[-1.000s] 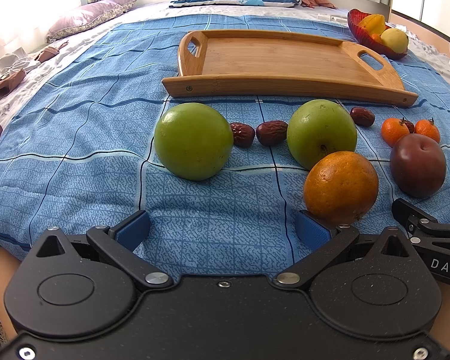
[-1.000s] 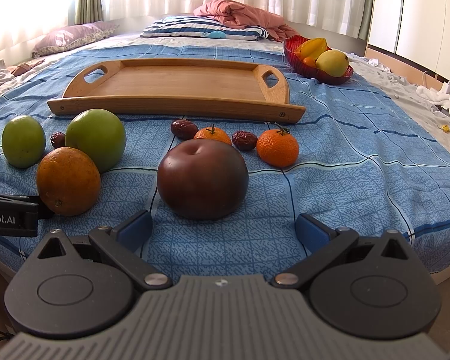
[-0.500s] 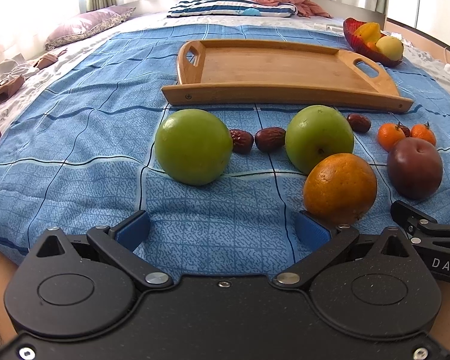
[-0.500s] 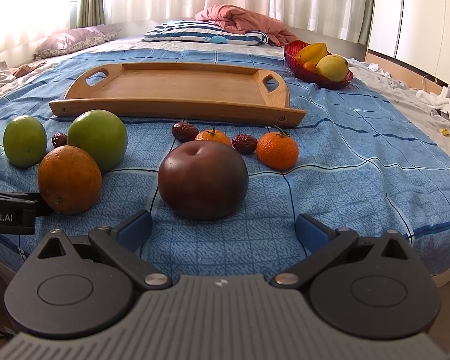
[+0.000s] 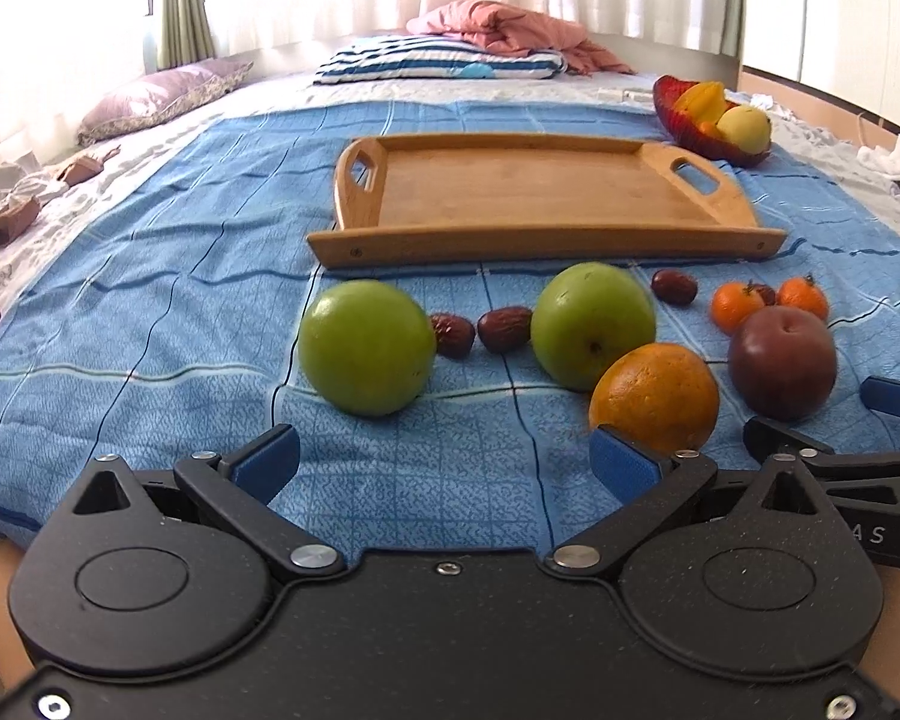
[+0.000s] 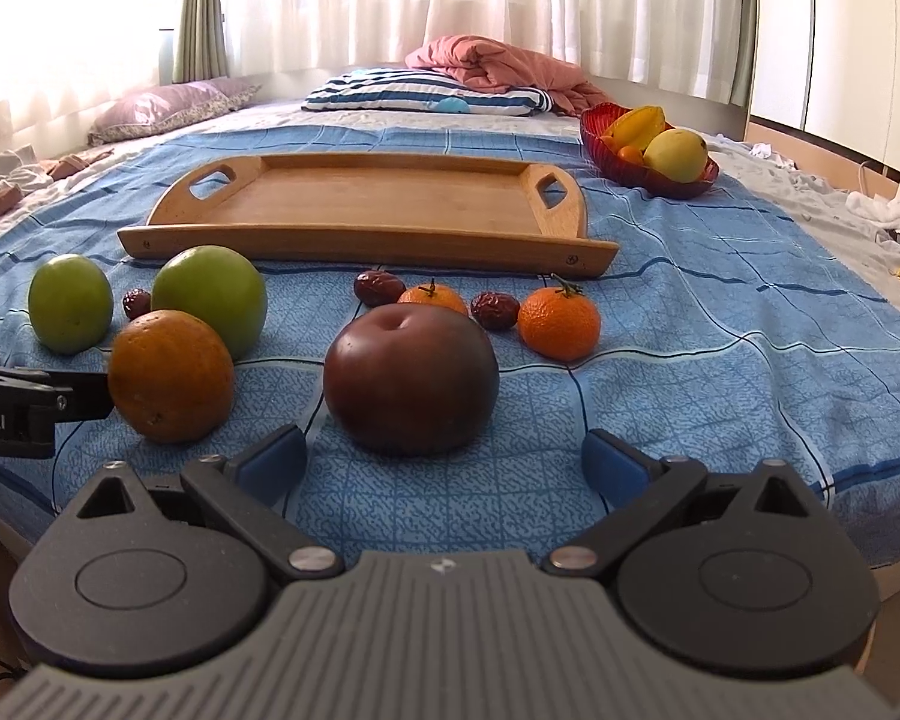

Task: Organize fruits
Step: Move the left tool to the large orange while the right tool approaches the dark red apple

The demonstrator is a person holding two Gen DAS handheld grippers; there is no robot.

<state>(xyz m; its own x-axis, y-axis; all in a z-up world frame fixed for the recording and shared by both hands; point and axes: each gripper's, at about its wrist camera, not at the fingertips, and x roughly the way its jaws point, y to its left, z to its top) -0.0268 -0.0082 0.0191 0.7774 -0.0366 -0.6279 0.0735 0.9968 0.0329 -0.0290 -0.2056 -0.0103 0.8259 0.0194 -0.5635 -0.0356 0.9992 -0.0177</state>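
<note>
**Jaws spread, fruit on the bed**

Both jaws stand wide apart, holding nothing. Left gripper (image 5: 444,459) faces a green apple (image 5: 366,348); beside it lie what look like dates (image 5: 504,329), then an orange (image 5: 654,399). Right gripper (image 6: 444,459) faces a dark plum (image 6: 411,381). Beyond lies the wooden tray (image 6: 366,243).

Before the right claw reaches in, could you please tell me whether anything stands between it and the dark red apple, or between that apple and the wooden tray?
Nothing lies between the open right claw and the dark red round apple. Beyond it, a small orange tangerine and two wrinkled brown dates sit before the wooden handled tray.
</note>
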